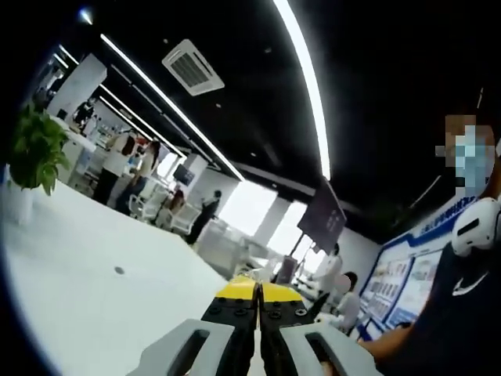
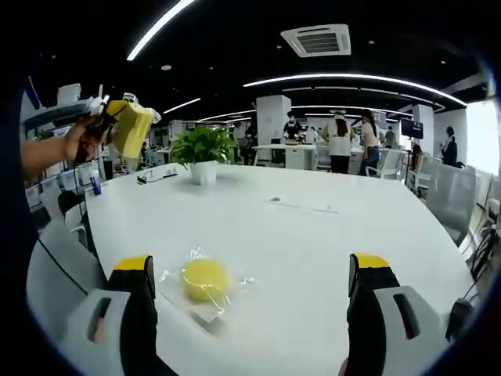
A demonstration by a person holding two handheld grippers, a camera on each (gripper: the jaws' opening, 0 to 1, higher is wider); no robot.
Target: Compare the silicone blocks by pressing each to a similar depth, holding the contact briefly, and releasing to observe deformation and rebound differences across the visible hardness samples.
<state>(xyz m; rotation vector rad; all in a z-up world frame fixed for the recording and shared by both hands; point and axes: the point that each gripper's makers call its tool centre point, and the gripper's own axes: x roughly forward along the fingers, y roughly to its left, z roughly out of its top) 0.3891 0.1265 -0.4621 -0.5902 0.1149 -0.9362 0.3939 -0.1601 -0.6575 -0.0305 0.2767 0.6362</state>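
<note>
On the white table (image 2: 313,235) lies a round yellow silicone block (image 2: 205,280) inside a clear plastic bag. My right gripper (image 2: 252,266) stands open just above the table, its yellow-tipped jaws wide apart. The block sits between them, closer to the left jaw, and touches neither. A hand holds my left gripper (image 2: 129,125) up in the air at the upper left, far from the block. In the left gripper view, the left gripper (image 1: 258,291) is shut with nothing between its yellow tips and points up toward the ceiling.
A potted plant (image 2: 202,153) stands on the far side of the table, and a thin cable (image 2: 301,206) lies beyond the block. The plant (image 1: 35,153) also shows at the left. A person's arm (image 1: 446,313) is at the right. Several people and chairs (image 2: 430,176) fill the background.
</note>
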